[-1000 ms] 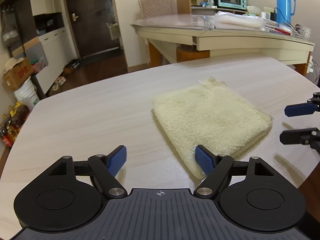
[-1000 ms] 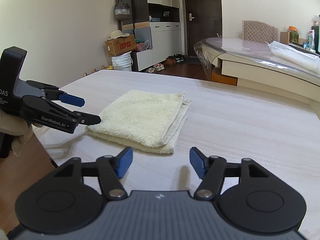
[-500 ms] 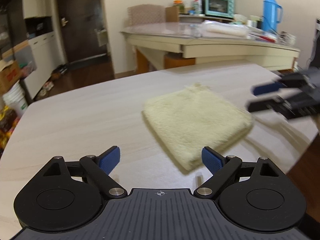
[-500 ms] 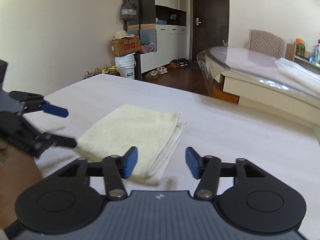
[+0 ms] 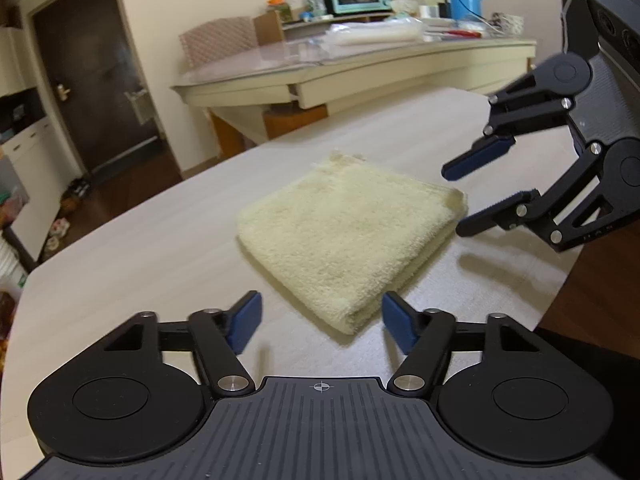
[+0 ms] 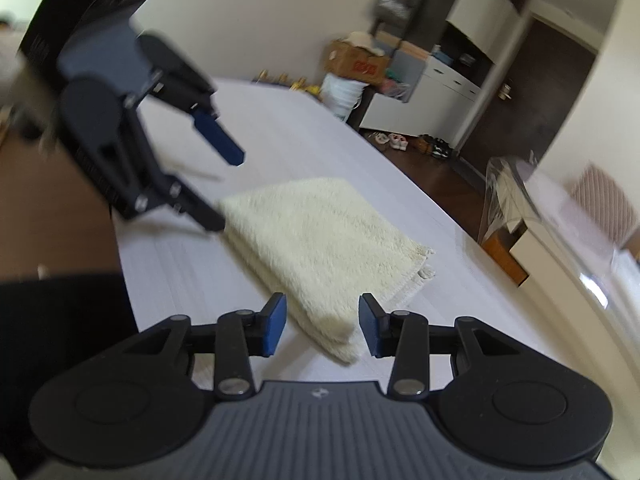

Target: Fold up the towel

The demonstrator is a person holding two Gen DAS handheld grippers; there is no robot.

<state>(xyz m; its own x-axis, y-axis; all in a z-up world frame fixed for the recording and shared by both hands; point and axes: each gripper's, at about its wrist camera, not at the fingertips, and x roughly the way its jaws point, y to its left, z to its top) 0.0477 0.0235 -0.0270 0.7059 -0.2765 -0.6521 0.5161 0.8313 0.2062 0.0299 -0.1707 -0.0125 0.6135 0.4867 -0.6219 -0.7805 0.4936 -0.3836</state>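
A cream towel (image 5: 348, 232) lies folded into a thick square on the pale wooden table (image 5: 140, 248); it also shows in the right wrist view (image 6: 320, 240). My left gripper (image 5: 320, 322) is open, its jaws on either side of the towel's near corner, just above the table. My right gripper (image 6: 322, 328) is open with the towel's opposite corner between its jaws. Each gripper appears in the other's view: the right one (image 5: 476, 196) beside the towel's right corner, the left one (image 6: 224, 188) at the towel's far left corner.
The table's edge (image 5: 560, 292) runs close on the right, with floor beyond. A second table (image 5: 360, 64) with an oven, a blue flask and bags stands behind. Cabinets, a bucket (image 6: 344, 92), a box and shoes line the far wall by the door.
Both grippers have swung in toward the towel and now bracket opposite corners. The right gripper has narrowed its opening somewhat. The towel has not moved.
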